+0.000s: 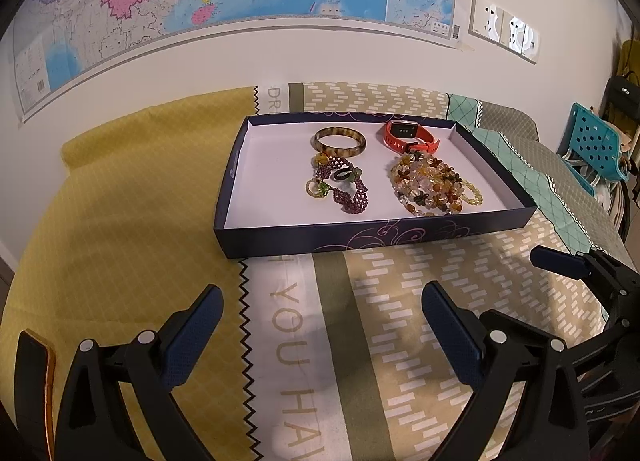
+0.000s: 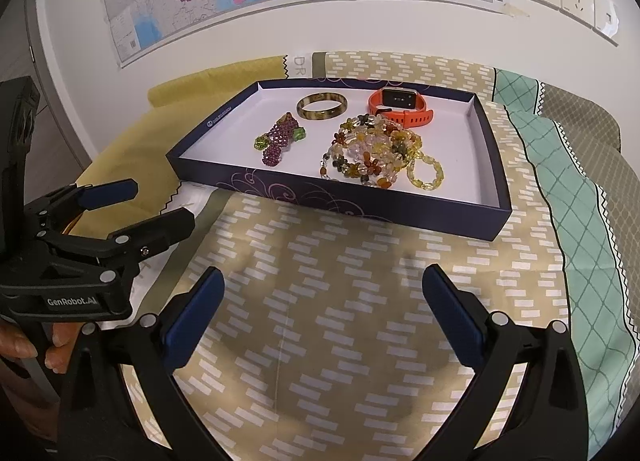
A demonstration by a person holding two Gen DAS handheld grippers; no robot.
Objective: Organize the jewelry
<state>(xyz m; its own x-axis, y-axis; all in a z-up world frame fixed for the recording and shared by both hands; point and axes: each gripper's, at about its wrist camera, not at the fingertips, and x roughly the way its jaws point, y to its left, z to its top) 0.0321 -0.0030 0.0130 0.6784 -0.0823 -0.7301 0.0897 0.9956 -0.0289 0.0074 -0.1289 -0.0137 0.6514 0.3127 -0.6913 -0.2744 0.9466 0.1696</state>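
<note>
Both grippers, left (image 1: 322,311) and right (image 2: 323,295), were wide open, empty, near the tray (image 2: 486,197). Bangle (image 2: 322,105), watch (image 2: 400,105), purple bracelet (image 2: 280,139), bead pile (image 2: 376,153) lay inside it; sorting finished or pending — couldn't tell.

We see warm, even indoor light. Soft claw shadows fall on the bedspread (image 2: 320,281) below the tray (image 1: 360,239). Glare whitens the wall sockets (image 1: 506,27) above the tray. Fisheye bending curves edges; corners darken.
</note>
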